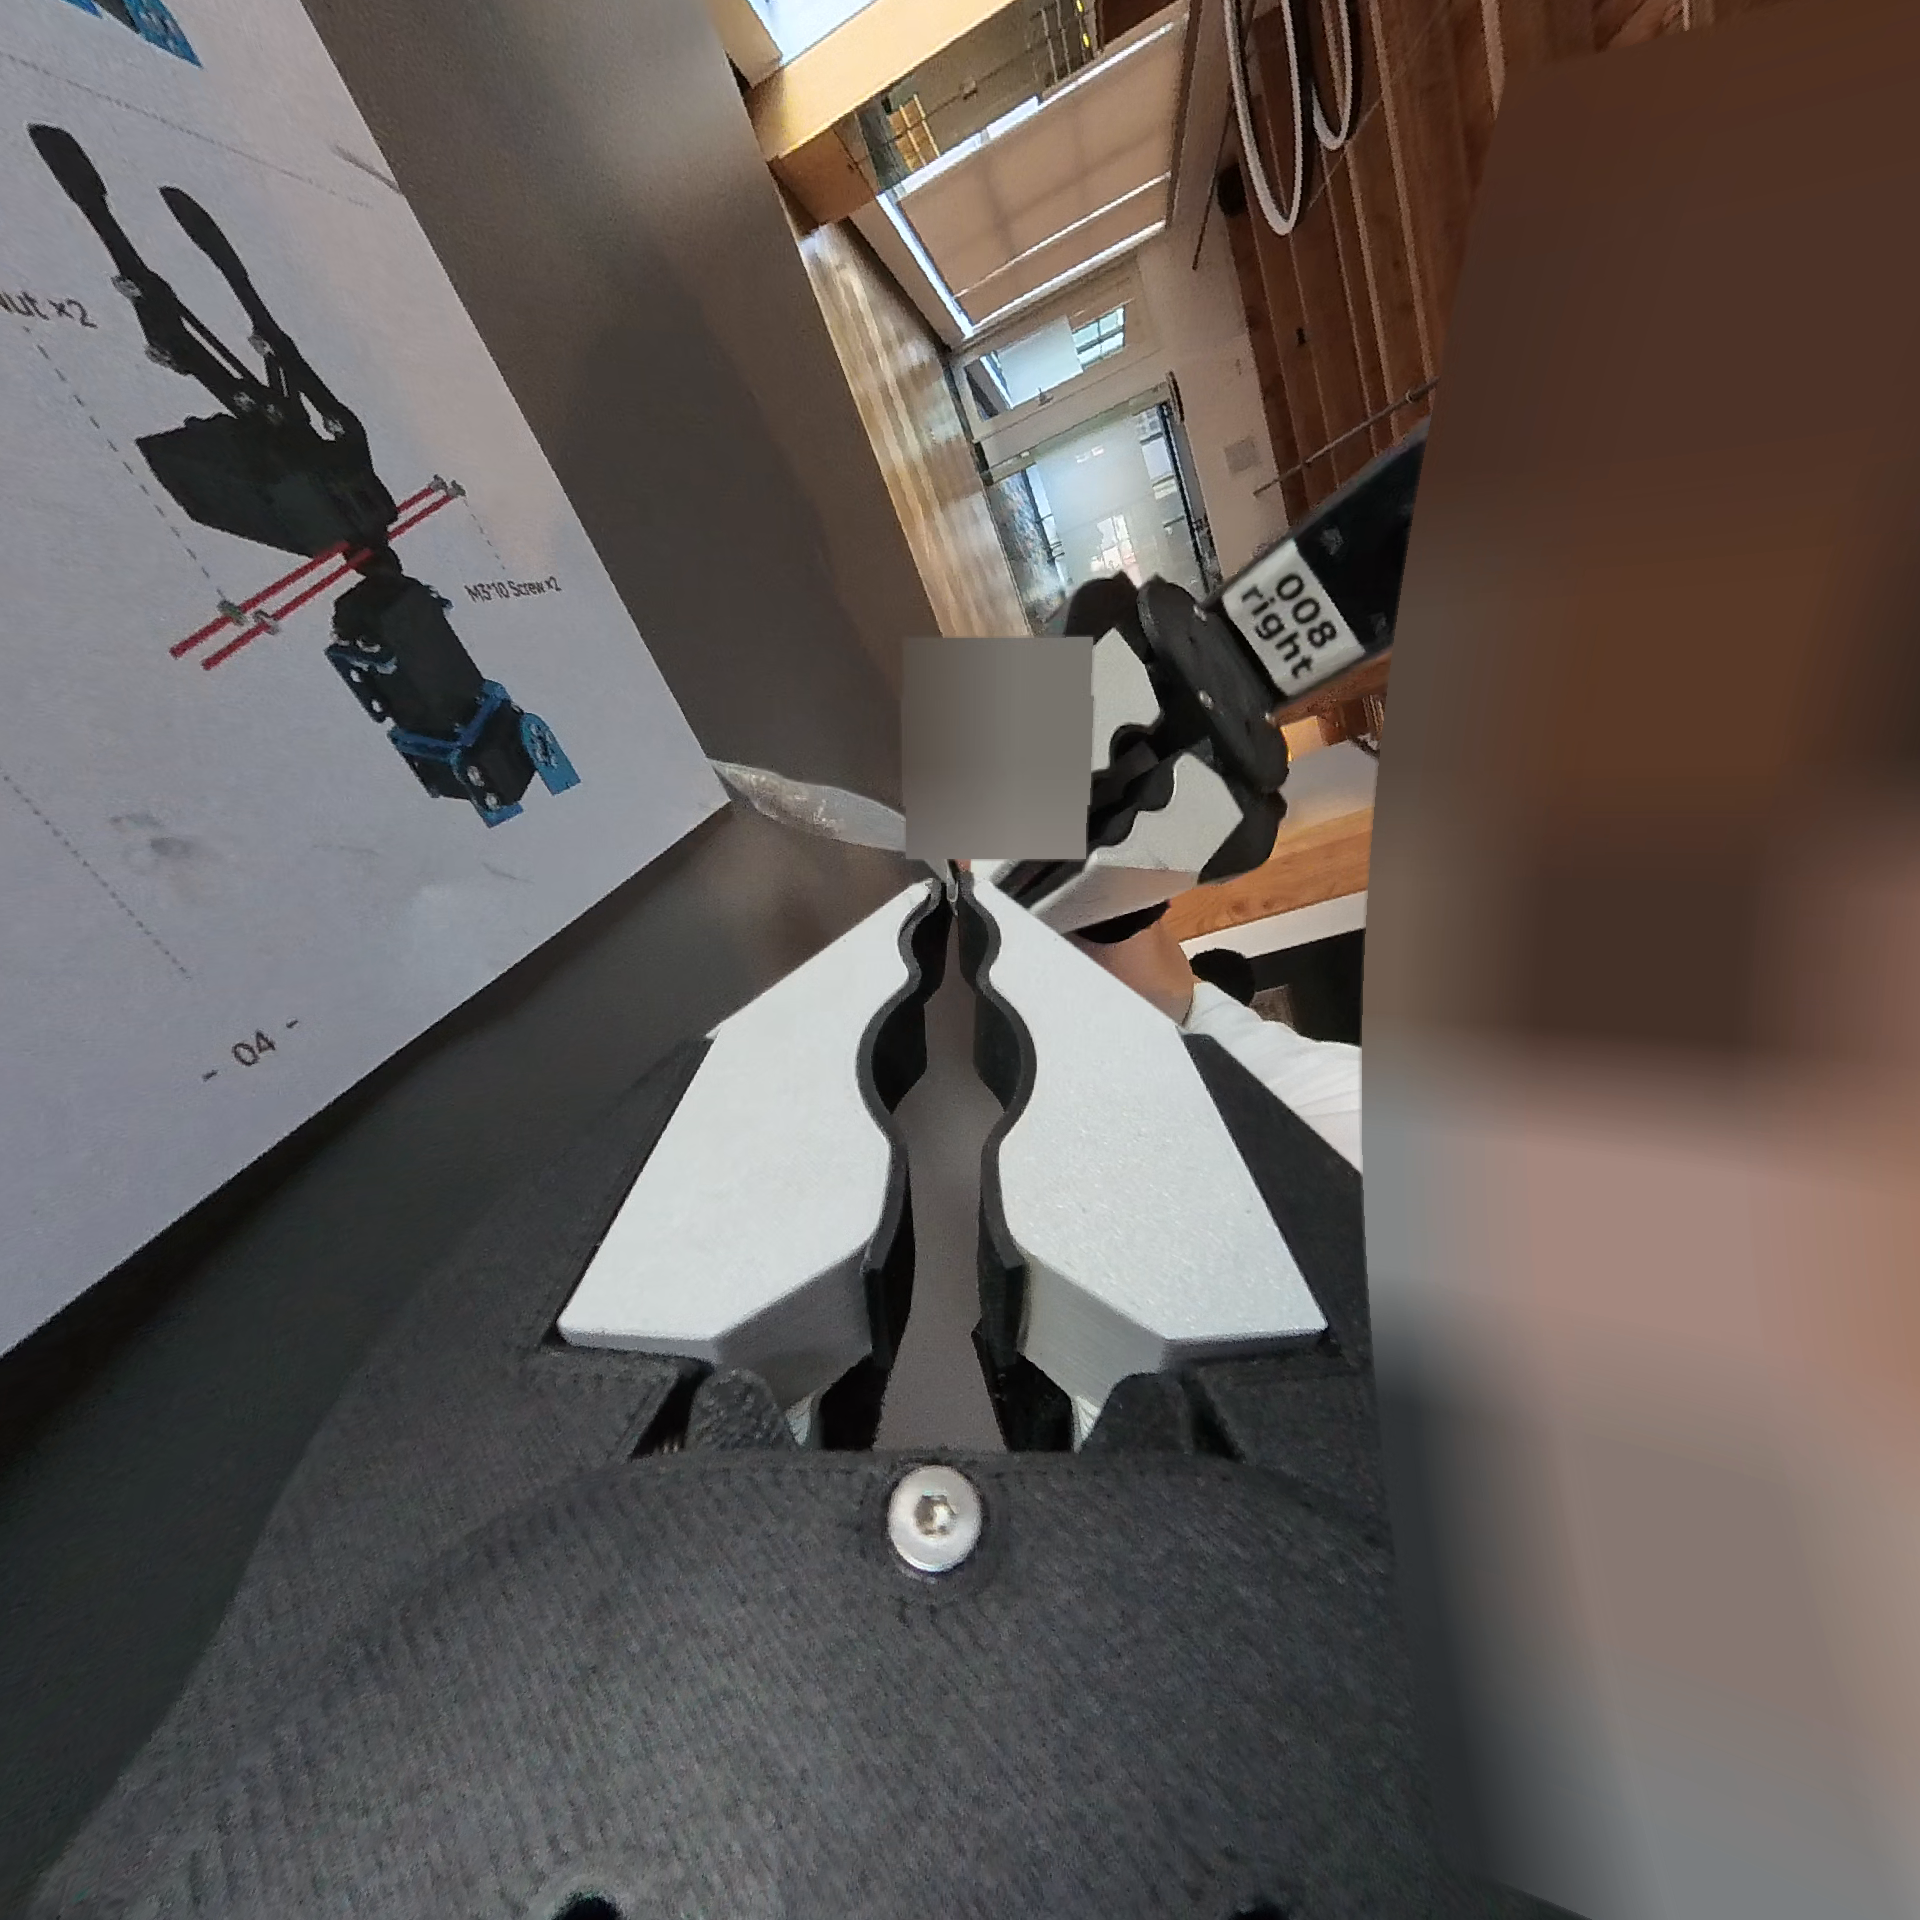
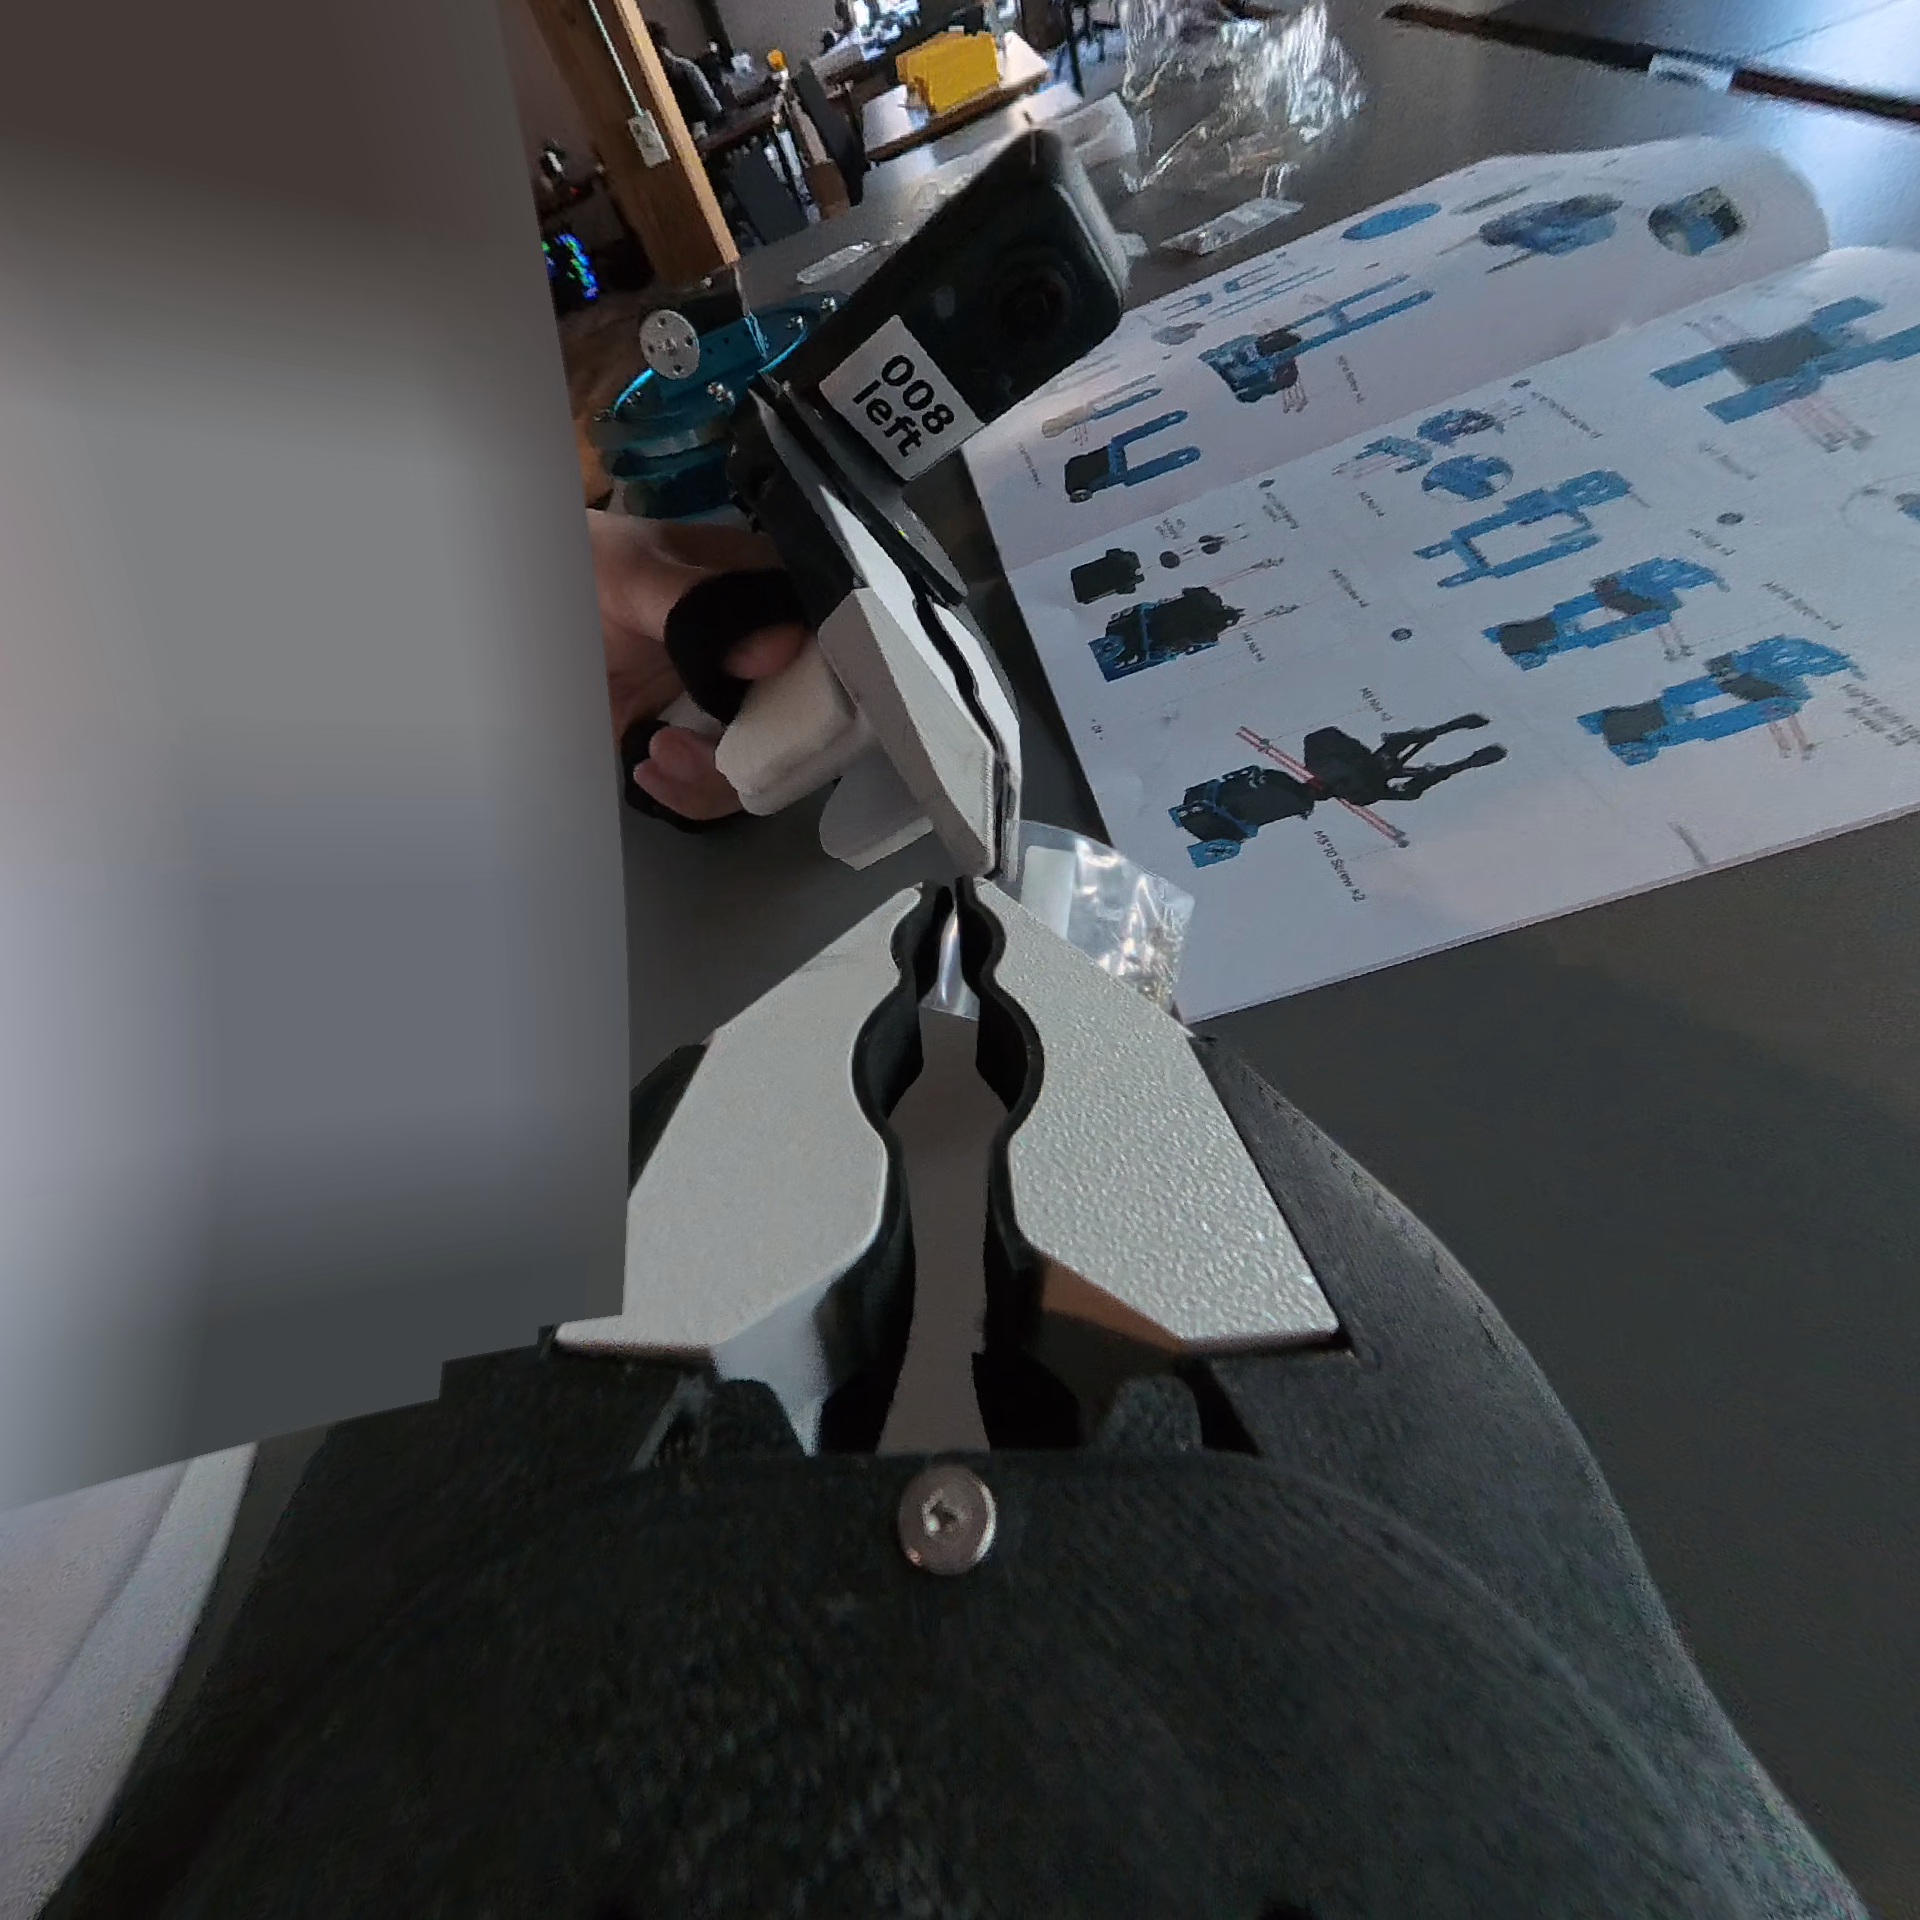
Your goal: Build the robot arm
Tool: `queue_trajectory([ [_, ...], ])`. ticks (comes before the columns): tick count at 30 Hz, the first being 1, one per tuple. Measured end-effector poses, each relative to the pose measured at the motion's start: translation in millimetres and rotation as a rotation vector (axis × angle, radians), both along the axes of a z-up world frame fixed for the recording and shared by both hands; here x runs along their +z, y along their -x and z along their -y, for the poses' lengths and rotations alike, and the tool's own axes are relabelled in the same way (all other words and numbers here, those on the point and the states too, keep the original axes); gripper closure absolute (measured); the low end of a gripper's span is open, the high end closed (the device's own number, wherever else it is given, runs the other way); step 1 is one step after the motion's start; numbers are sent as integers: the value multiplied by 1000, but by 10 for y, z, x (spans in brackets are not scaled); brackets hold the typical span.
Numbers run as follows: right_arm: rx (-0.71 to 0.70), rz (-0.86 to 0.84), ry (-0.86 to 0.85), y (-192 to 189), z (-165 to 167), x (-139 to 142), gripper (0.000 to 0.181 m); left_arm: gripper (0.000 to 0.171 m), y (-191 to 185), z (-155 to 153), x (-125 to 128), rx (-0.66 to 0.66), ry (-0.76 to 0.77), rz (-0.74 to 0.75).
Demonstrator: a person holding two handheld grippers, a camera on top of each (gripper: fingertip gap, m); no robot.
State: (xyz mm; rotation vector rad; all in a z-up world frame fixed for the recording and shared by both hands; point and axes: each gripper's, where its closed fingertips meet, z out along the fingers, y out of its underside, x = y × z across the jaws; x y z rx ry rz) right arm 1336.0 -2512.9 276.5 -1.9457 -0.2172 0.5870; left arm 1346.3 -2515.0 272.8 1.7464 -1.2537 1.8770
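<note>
My left gripper (image 1: 951, 896) is shut, its tips pinching the edge of a small clear plastic bag (image 1: 810, 805). My right gripper (image 2: 961, 896) is shut on the same bag (image 2: 1101, 914), which holds small metal screws. The two grippers meet tip to tip just above the dark table (image 2: 1558, 1195). In the right wrist view the left gripper (image 2: 1003, 847) comes down from the upper left, held by a hand (image 2: 675, 665). In the left wrist view the right gripper's fingers (image 1: 1174, 821) come in from the upper right.
An open instruction booklet (image 2: 1455, 623) with blue and black assembly pictures lies right of the bag; it also shows in the left wrist view (image 1: 312, 623). A blue metal round part (image 2: 675, 416) stands behind the left gripper. More clear bags (image 2: 1247, 94) lie at the table's far side.
</note>
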Motion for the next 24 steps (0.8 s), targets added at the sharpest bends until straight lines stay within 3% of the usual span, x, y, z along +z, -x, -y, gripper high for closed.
queue_trajectory([
  [1,-3,-29,18,-16,4,-10,178,171,0,5,-5,-3,-2,0],
  [7,-28,-115,84,-90,23,-40,170,171,-9,2,6,3,-33,19],
  [14,-57,-59,95,-50,18,-36,170,171,-20,15,-30,4,-66,17],
  [18,-76,24,105,-33,14,-77,178,171,-19,27,-48,-2,-77,13],
  [24,-54,-22,124,-16,29,-93,181,171,-22,24,-42,2,-85,19],
])
